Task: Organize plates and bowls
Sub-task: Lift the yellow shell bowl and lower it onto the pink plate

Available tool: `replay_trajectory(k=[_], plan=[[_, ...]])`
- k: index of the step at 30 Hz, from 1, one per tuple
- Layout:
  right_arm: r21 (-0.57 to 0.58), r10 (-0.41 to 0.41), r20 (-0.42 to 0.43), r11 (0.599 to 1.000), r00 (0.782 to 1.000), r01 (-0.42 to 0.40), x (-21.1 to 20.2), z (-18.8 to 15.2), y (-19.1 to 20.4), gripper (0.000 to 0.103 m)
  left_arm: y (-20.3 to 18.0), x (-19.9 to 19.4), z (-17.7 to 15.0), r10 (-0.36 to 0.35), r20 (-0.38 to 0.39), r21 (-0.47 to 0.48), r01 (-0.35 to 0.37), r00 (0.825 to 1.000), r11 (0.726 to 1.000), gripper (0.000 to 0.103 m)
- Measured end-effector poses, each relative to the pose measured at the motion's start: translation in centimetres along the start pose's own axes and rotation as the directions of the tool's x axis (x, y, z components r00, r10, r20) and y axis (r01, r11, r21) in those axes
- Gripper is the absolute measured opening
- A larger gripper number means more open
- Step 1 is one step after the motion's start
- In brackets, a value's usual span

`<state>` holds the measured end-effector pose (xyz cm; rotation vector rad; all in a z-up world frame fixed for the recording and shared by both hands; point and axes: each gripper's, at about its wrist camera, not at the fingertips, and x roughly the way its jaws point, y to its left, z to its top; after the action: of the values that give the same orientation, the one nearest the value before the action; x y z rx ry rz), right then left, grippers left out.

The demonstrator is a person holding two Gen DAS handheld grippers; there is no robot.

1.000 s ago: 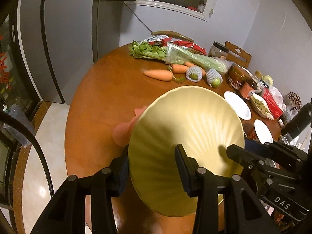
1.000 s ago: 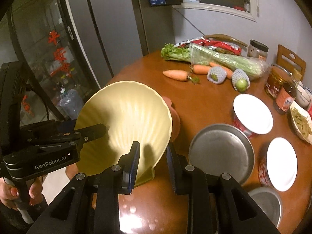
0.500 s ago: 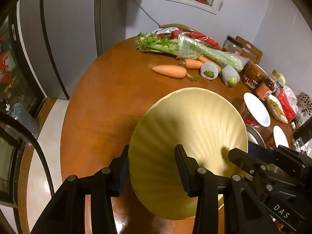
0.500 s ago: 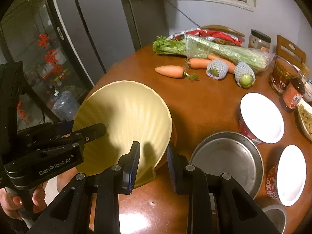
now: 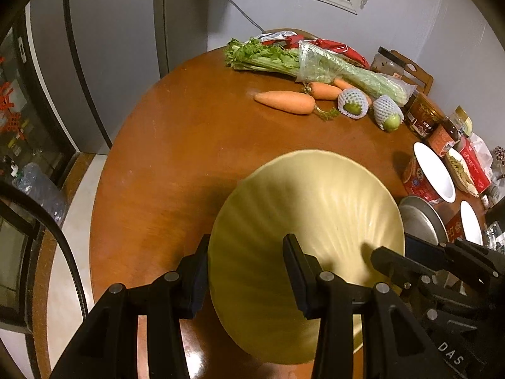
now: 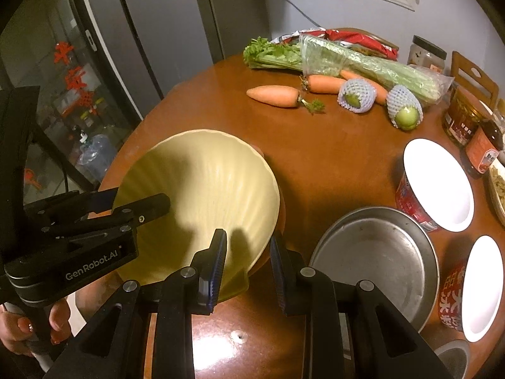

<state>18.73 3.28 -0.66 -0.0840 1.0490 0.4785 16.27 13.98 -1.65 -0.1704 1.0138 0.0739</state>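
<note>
Slippage threatened: both the left gripper (image 5: 246,271) and right gripper (image 6: 247,262) pinched opposite rims of the tilted yellow fluted bowl (image 6: 202,202), held above the round wooden table (image 6: 331,158); uneven lowering could twist it free.

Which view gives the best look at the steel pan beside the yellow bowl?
The right wrist view: the steel pan shows nearly whole, rim and inside. The left wrist view shows only a sliver behind the yellow bowl.

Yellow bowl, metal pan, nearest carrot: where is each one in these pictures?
yellow bowl (image 6: 214,189): right wrist view, on its ribbed inner wall.
metal pan (image 6: 378,252): right wrist view, on its bare grey floor.
nearest carrot (image 5: 284,101): left wrist view, on the middle of its orange body.
</note>
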Motion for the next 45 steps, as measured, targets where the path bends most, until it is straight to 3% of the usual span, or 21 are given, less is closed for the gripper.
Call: replay_trajectory(k=[19, 27, 45], plan=[[-0.017, -0.044, -0.027, 0.999, 0.999, 0.044, 1.0, 0.1, 0.2, 0.030, 0.1, 0.3, 0.2, 0.015, 0.024, 0.006, -0.015, 1.000, 1.000, 0.044], [-0.006, -0.040, -0.017, 0.999, 0.999, 0.040, 0.7, 0.2, 0.1, 0.035, 0.5, -0.2, 0.1, -0.001, 0.023, -0.015, 0.002, 1.000, 1.000, 0.044], [0.003, -0.013, 0.022, 1.000, 1.000, 0.013, -1.5, 0.0, 0.3, 0.036, -0.1, -2.5, -0.2, 0.043, 0.083, -0.002, -0.043, 0.996, 0.999, 0.048]])
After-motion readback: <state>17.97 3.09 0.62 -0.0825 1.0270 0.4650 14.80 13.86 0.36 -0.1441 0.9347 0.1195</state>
